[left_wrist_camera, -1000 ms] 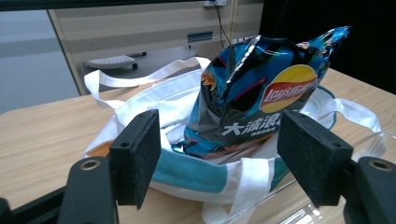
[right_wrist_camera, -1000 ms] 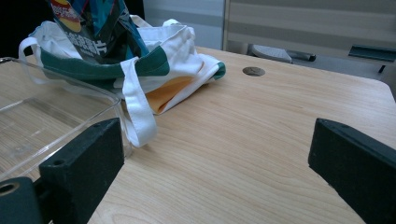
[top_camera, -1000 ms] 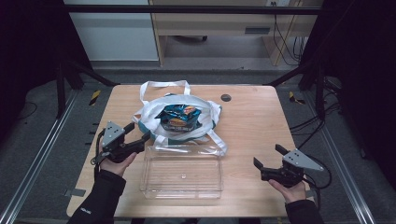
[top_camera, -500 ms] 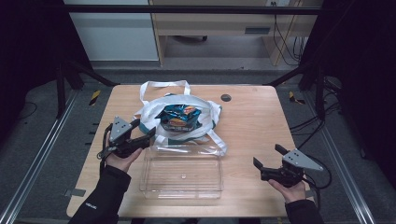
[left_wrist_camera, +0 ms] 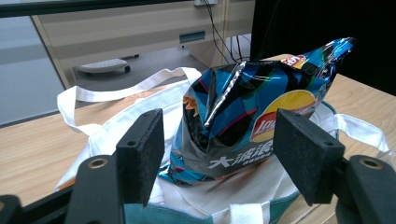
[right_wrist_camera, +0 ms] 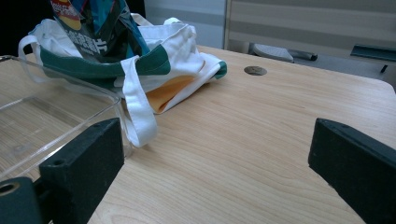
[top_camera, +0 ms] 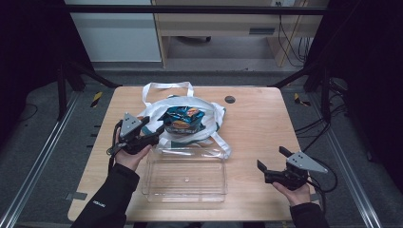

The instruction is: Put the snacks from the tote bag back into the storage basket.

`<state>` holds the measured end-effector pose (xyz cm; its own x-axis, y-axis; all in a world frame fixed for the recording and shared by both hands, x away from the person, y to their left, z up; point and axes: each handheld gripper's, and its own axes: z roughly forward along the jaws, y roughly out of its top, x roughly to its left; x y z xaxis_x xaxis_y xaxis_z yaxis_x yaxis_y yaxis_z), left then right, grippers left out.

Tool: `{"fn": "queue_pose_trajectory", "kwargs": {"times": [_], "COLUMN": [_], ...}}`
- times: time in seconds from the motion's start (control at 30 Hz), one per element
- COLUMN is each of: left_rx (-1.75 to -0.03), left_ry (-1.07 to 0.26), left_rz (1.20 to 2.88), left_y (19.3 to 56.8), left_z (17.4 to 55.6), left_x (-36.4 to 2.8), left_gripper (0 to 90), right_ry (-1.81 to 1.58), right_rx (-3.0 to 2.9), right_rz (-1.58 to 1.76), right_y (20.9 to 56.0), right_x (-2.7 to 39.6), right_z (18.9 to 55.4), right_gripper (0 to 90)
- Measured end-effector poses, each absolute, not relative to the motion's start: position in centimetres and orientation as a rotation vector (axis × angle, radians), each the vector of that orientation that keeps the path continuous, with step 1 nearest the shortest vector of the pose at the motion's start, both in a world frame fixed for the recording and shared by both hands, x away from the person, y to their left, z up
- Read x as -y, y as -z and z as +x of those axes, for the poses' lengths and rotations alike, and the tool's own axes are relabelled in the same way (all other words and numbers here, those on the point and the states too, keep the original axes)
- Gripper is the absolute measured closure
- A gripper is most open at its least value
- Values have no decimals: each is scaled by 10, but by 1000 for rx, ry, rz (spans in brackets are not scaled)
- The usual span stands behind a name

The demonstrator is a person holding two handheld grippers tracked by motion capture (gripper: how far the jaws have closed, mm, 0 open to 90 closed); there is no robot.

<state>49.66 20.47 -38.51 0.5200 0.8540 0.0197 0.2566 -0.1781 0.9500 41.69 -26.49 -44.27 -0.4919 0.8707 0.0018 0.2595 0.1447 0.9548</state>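
Observation:
A blue and black chip bag (top_camera: 182, 119) (left_wrist_camera: 243, 121) sticks out of a white tote bag (top_camera: 204, 130) (left_wrist_camera: 135, 116) with green trim at the table's middle back. My left gripper (top_camera: 153, 130) (left_wrist_camera: 219, 154) is open at the tote's left edge, its jaws standing either side of the chip bag without touching it. A clear plastic bin (top_camera: 185, 175) (right_wrist_camera: 42, 116) lies in front of the tote. My right gripper (top_camera: 271, 164) (right_wrist_camera: 215, 172) is open and holds nothing, low over the bare wood at the front right. In the right gripper view the tote (right_wrist_camera: 154, 60) and chip bag (right_wrist_camera: 93, 23) lie ahead to the left.
The wooden table (top_camera: 256, 123) has a round cable hole (top_camera: 230, 99) (right_wrist_camera: 255, 70) at its back right. The tote's white straps (top_camera: 166, 88) trail toward the back edge, and one strap (top_camera: 221, 145) lies over the bin's far rim. A desk and cables stand beyond the table.
My left gripper has moved right and forward to the tote's edge, closer to the chip bag. The right gripper has stayed where it was.

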Motion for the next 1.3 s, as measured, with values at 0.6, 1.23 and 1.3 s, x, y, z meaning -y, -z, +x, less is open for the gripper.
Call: {"fn": "queue_pose_trajectory", "kwargs": {"times": [0.6,1.23,1.3], "left_rx": [-934,-956,-959], "left_ry": [-702,-631,-634], "left_rz": [1728,1737,1744], "left_y": [388,389,389], "left_z": [515,525,525], "left_x": [-186,-181,-181], "left_gripper": [388,575,611], "right_ry": [-1361,-1358,-1358], "right_rx": [-1851,-1859,-1859], "right_rz": [1086,1081,1081], "right_y": [443,444,444], "right_x": [264,263,263], "right_z": [419,420,420], "right_gripper": [39,40,39]}}
